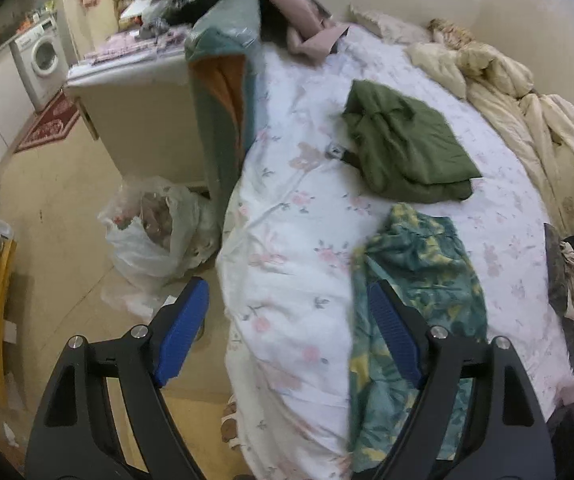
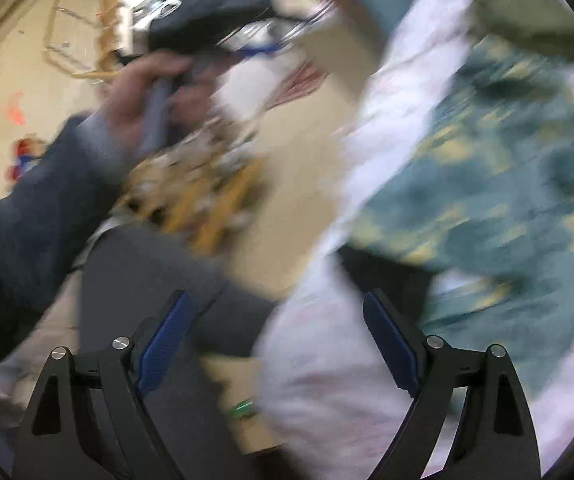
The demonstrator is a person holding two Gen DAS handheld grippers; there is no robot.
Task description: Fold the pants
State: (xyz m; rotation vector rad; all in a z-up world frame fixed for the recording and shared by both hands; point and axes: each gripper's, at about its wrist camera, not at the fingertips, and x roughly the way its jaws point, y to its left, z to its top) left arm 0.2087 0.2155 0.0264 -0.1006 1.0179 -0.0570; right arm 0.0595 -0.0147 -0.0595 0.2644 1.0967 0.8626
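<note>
Both my grippers, left gripper point(image 1: 287, 320) and right gripper point(image 2: 275, 336), gape wide, holding nothing. Patterned teal pants point(image 1: 419, 280) lie rumpled on near bed point(image 1: 287, 220) edge, awaiting grasp. Green garment point(image 1: 403, 152) farther back, apparently folded.

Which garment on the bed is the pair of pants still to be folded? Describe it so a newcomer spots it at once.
Start from the bed with the white floral sheet. At its near edge lie the teal pants, loosely spread. Their yellow leaf print separates them from the plain olive-green folded garment farther back.
</note>
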